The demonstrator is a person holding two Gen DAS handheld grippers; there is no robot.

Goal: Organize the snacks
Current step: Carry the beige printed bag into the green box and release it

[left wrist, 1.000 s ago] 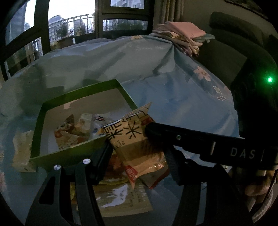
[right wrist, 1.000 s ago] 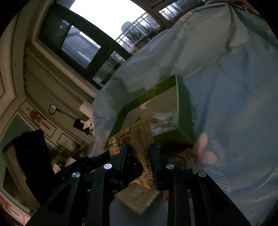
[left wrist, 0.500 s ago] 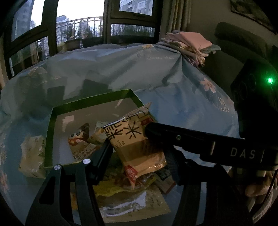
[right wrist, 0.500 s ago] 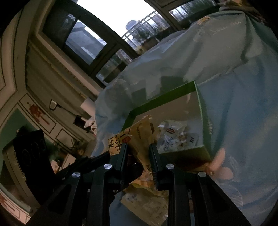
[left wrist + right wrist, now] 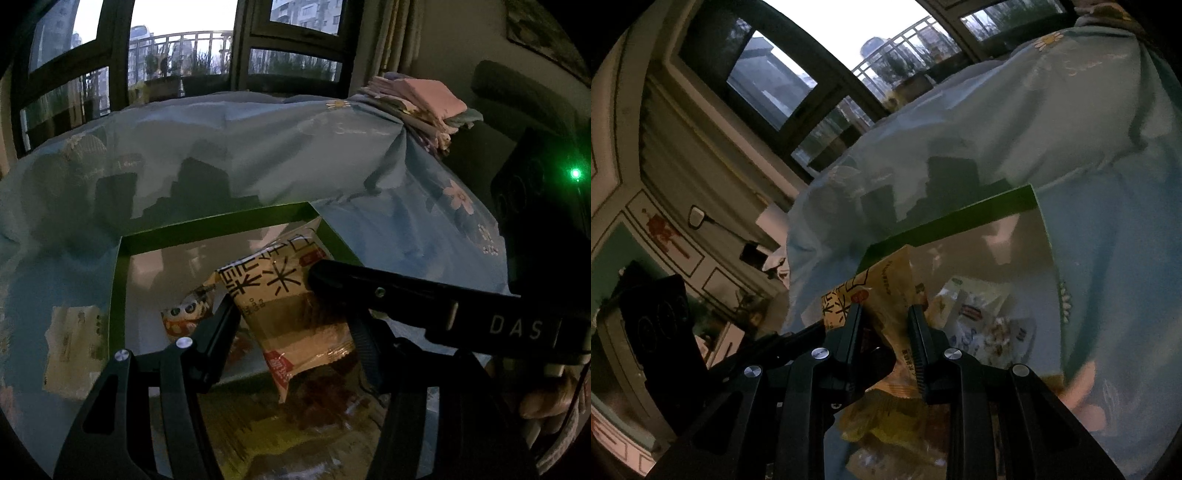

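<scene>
A tan snack packet [image 5: 284,295] with black characters is held between both grippers, above the near edge of the green-rimmed box [image 5: 207,221]. My left gripper [image 5: 291,325] is shut on the packet. My right gripper [image 5: 884,325] is also shut on the same packet [image 5: 886,291]; its black body crosses the left wrist view. Inside the box [image 5: 964,218] lie an orange cartoon packet [image 5: 184,314] and a few pale packets [image 5: 975,321].
The box sits on a blue flowered cloth [image 5: 258,147]. More yellow packets [image 5: 266,424] lie on the cloth below the grippers, and one pale packet [image 5: 70,347] lies left of the box. Folded pink cloths [image 5: 424,99] are stacked at the back right.
Both grippers have carried the tan packet forward and higher, from in front of the box's near wall to over the box. The box's inside shows more now.
</scene>
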